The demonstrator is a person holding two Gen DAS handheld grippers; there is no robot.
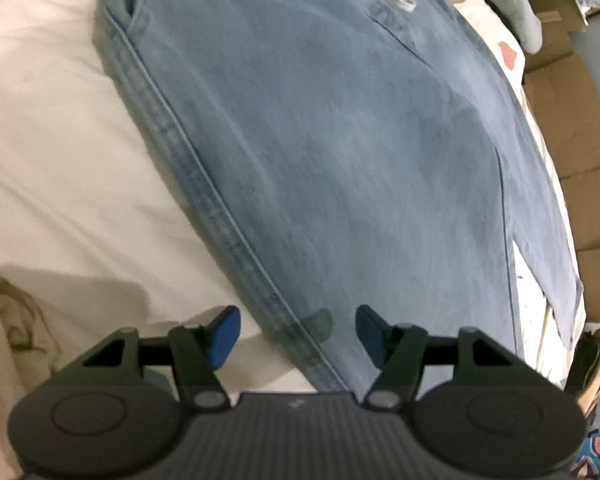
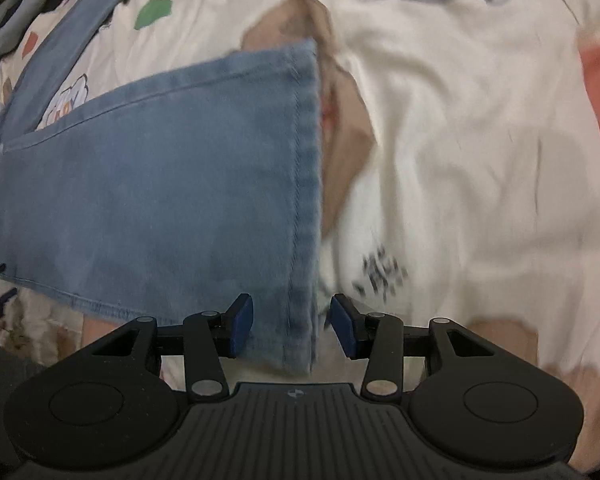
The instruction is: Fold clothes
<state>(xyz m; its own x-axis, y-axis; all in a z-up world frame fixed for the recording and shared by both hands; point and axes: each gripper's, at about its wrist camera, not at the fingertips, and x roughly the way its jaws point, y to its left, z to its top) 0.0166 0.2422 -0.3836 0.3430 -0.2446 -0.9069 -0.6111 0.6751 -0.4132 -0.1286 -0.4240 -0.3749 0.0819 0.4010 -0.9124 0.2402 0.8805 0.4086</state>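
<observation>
Both hand-held grippers (image 1: pixel 298 336) (image 2: pixel 292 326) gaping, unloaded; jeans (image 1: pixel 340 140) (image 2: pixel 160 184) flat just beyond fingertips.

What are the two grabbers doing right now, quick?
Left gripper: open, holding nothing, above the side seam of the jeans.
Right gripper: open, holding nothing; the hem of the jeans lies between its fingers, not pinched.

Faded blue denim trousers (image 1: pixel 340 152), matt with ribbed stitched seams, lie on a soft cream printed cotton bedsheet (image 2: pixel 460 160); brown cardboard boxes (image 1: pixel 560 128) look dull.
</observation>
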